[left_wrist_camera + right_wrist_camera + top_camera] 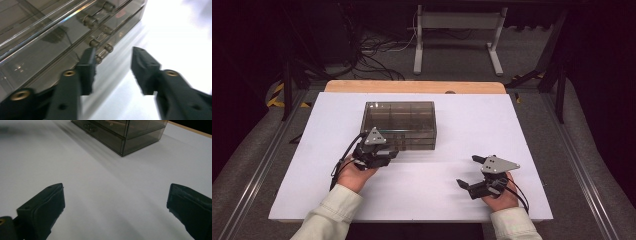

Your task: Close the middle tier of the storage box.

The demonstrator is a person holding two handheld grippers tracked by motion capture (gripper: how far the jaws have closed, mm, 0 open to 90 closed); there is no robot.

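Jaws spread, the left gripper [388,153] hovered at the box [399,120] front; box seemingly unopened, right gripper [473,173] gaping nearby.

Lighting: bright on white table [492,125], dark surround. Soft shadow under box [399,122] toward 6 o'clock. Glare streak on lid, left gripper view. Jaws blurred; table overexposed at 2 o'clock.

Smoky grey box [399,121], white table [472,130]
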